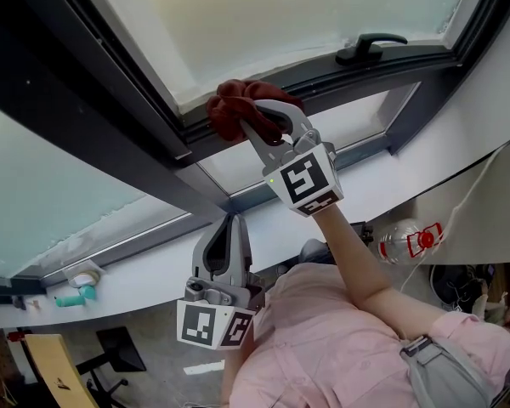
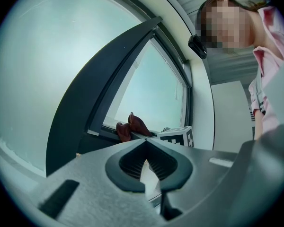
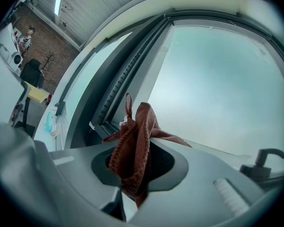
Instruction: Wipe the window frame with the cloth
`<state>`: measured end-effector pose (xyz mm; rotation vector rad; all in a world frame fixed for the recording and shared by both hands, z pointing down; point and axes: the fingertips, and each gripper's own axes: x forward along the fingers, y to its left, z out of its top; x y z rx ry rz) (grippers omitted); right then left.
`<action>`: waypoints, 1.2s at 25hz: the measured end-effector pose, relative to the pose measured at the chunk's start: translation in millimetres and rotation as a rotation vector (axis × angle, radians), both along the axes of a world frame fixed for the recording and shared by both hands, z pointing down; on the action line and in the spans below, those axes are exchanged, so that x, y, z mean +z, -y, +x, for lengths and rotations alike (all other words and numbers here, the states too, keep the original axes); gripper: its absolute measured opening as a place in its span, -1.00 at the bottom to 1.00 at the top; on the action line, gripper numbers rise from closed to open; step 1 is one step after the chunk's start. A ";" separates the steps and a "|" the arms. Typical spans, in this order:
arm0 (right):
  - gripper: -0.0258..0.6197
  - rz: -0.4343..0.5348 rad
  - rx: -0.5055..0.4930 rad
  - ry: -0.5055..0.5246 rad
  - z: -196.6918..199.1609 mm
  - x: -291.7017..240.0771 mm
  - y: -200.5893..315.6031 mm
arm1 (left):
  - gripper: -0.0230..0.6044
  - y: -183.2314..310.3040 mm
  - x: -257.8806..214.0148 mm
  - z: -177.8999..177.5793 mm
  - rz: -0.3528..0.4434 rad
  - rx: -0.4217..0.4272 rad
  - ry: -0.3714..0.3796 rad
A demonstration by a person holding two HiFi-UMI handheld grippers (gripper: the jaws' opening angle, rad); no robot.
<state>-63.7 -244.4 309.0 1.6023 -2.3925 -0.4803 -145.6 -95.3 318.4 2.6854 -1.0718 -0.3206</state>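
Observation:
A dark red cloth (image 1: 238, 109) is bunched against the dark grey window frame (image 1: 136, 117), just under the frosted pane. My right gripper (image 1: 253, 124) is shut on the cloth (image 3: 135, 150), which sticks out beyond its jaws towards the frame's lower rail (image 3: 104, 126). My left gripper (image 1: 229, 232) hangs lower, near the white sill, shut with nothing between its jaws. From the left gripper view the cloth (image 2: 130, 126) shows on the rail, next to the right gripper's marker cube (image 2: 179, 136).
A black window handle (image 1: 370, 49) sits on the frame to the right. On the white sill (image 1: 391, 185) lie a teal object (image 1: 75, 297) at left and a clear bottle with a red label (image 1: 404, 240) at right. A person's pink sleeve (image 1: 340, 338) fills the lower view.

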 end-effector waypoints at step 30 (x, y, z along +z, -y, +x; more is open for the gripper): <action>-0.68 0.007 0.061 -0.010 55.3 -1.7 0.6 | -0.94 10.8 4.2 27.0 -0.019 0.037 -0.022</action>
